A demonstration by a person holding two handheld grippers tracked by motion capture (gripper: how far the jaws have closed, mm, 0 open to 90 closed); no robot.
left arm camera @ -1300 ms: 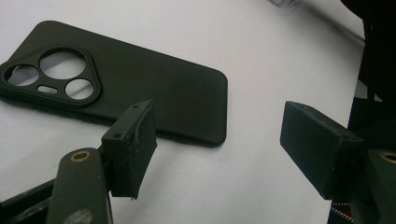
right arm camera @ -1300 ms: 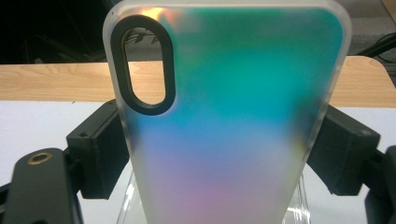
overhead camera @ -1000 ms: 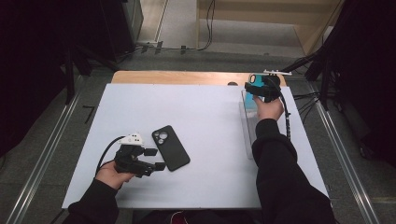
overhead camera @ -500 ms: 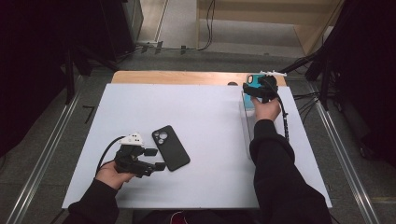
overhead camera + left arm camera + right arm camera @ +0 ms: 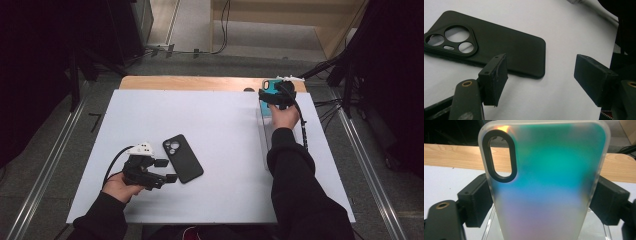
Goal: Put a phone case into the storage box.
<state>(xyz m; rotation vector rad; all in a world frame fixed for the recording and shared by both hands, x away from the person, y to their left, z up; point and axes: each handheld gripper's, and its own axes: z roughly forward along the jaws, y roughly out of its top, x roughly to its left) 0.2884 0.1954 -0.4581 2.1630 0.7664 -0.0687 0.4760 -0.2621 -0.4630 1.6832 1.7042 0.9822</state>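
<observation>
A black phone case (image 5: 183, 158) lies back-up on the white table (image 5: 225, 200), camera cutouts toward the far left. My left gripper (image 5: 166, 170) rests just left of it, open, its jaws at the case's near edge. In the left gripper view the black case (image 5: 499, 47) lies beyond the open left gripper (image 5: 541, 85), one pad (image 5: 495, 80) close to its edge. At the far right my right gripper (image 5: 272, 96) is shut on a teal iridescent phone case (image 5: 270, 85), held upright. In the right gripper view that translucent case (image 5: 544, 170) stands between the right gripper (image 5: 544, 203) pads.
A clear plastic stand (image 5: 264, 124) sits on the table under the right hand, also seen as a clear stand (image 5: 489, 225) below the held case. A wooden strip (image 5: 200, 82) runs along the table's far edge. Cables and dark equipment lie on the floor beyond.
The right gripper has shifted slightly left with the teal case in it. The left gripper and black case have not moved.
</observation>
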